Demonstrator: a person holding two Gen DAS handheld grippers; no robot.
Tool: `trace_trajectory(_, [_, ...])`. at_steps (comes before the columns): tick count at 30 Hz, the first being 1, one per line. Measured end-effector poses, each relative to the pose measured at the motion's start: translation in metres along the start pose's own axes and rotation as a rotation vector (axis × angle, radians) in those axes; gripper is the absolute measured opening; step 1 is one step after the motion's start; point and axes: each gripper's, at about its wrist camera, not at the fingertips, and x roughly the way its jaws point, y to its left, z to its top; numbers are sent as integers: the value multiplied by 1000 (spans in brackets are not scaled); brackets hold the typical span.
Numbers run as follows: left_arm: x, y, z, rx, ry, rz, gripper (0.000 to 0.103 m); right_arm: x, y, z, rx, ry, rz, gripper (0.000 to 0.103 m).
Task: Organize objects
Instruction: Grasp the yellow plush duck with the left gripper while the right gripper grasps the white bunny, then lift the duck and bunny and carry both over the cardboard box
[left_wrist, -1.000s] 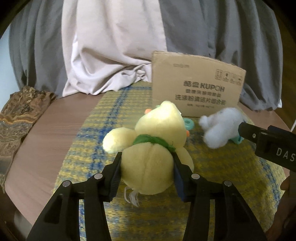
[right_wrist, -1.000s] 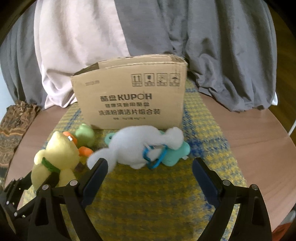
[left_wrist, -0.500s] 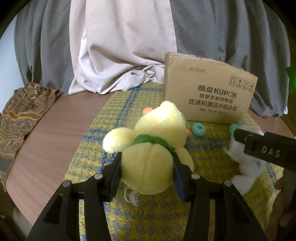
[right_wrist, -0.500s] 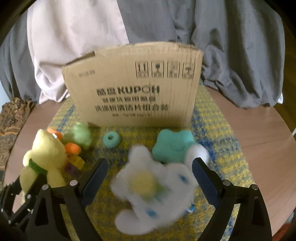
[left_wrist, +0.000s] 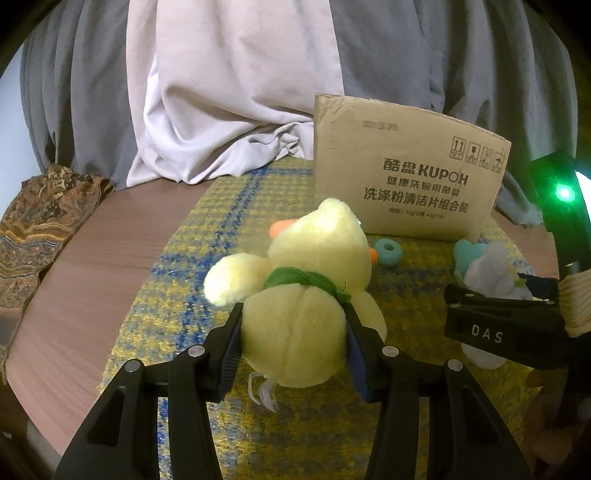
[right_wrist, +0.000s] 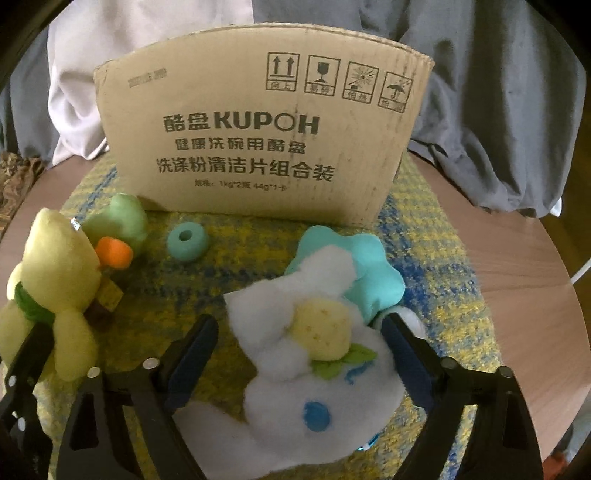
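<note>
My left gripper (left_wrist: 293, 354) is shut on a yellow plush duck (left_wrist: 303, 295) with a green scarf, held above the yellow-blue woven mat (left_wrist: 192, 295). The duck also shows at the left of the right wrist view (right_wrist: 55, 295). My right gripper (right_wrist: 299, 354) is open around a white plush toy (right_wrist: 314, 376) with a yellow face and blue spots; the right pad touches it, the left stands apart. The white plush rests against a teal star plush (right_wrist: 365, 266). The cardboard box (right_wrist: 266, 122) stands upright behind them.
A teal ring (right_wrist: 187, 239), a light green plush (right_wrist: 123, 221) and small blocks (right_wrist: 107, 299) lie on the mat before the box. Grey and white cloth (left_wrist: 240, 92) hangs behind. A patterned cloth (left_wrist: 37, 229) lies at the left of the round wooden table (left_wrist: 85, 280).
The right gripper has moved in around the white plush, which rolled face-up toward it, baring the teal star and ring. The left gripper stays shut on the duck, drawn slightly back from the box.
</note>
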Motion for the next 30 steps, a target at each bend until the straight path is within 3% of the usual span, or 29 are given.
trace_trajectory(2, [0,0,0,-4,0,2,49,-2,-4,0,11,-11,-7,72])
trace_trajectory(10, [-3,-1,1,-7,-5,0,49,-9,-8,-2,16,-34,32,61])
trace_trajectory(30, [-43,-7,20,-6,-87,0,49,-65,-22,5,35,-174,77,60])
